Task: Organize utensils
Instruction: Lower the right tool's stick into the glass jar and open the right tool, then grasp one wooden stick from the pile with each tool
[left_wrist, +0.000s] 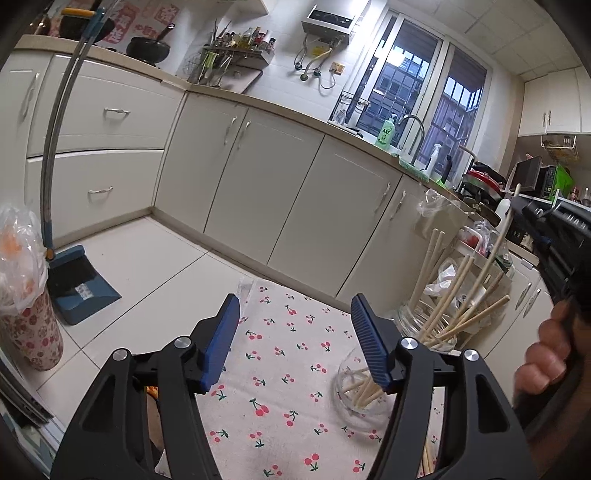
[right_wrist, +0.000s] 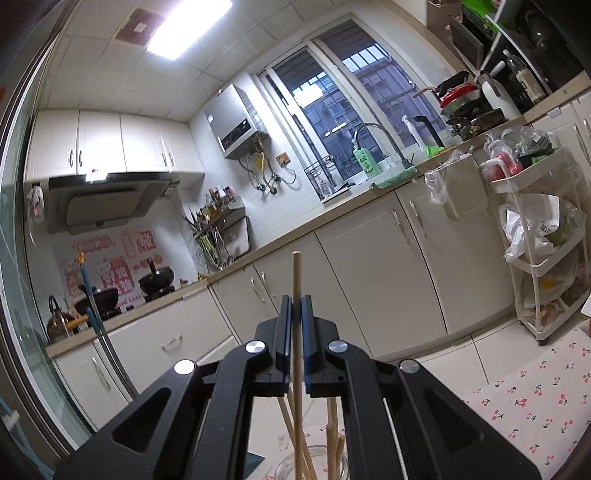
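My left gripper (left_wrist: 295, 310) stands open above a cherry-print cloth (left_wrist: 280, 354), with nothing between its blue pads. Just right of it is a glass jar (left_wrist: 351, 402) holding several pale wooden chopsticks (left_wrist: 458, 295) that fan up and to the right. At the right edge my right gripper (left_wrist: 517, 205) is shut on one chopstick (left_wrist: 508, 221) that slants down toward the jar. In the right wrist view the right gripper (right_wrist: 296, 301) clamps that chopstick (right_wrist: 296, 273) upright, above the jar (right_wrist: 314, 461) and its other sticks.
A person's hand (left_wrist: 543, 354) grips the right tool. A broom and blue dustpan (left_wrist: 81, 280) lean by the cabinets (left_wrist: 258, 177). A floral bin with a plastic bag (left_wrist: 29, 302) stands at left. A white trolley (right_wrist: 543, 240) is beside the counter.
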